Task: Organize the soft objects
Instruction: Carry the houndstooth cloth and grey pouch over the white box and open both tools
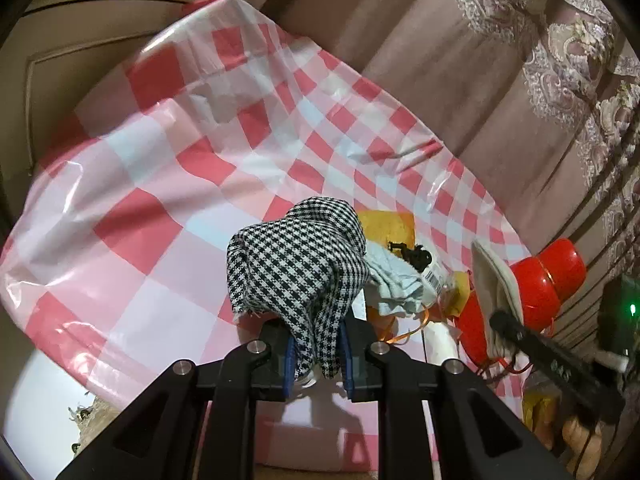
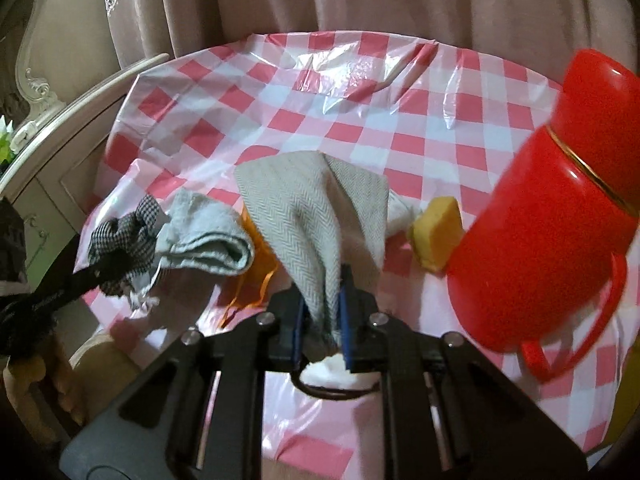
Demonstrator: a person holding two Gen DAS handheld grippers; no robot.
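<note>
Left gripper (image 1: 318, 354): clamped on checked cloth (image 1: 296, 264). Right gripper (image 2: 322, 330): clamped on grey herringbone cloth (image 2: 308, 216). Red jug (image 2: 552, 216) beside.

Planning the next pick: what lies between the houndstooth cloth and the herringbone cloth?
In the right wrist view, a folded pale blue towel lies between the houndstooth cloth and the herringbone cloth.

Left gripper (image 1: 318, 354) clamps houndstooth cloth (image 1: 298, 264); pale folded cloth (image 1: 394, 280), possibly sock, beside.
</note>
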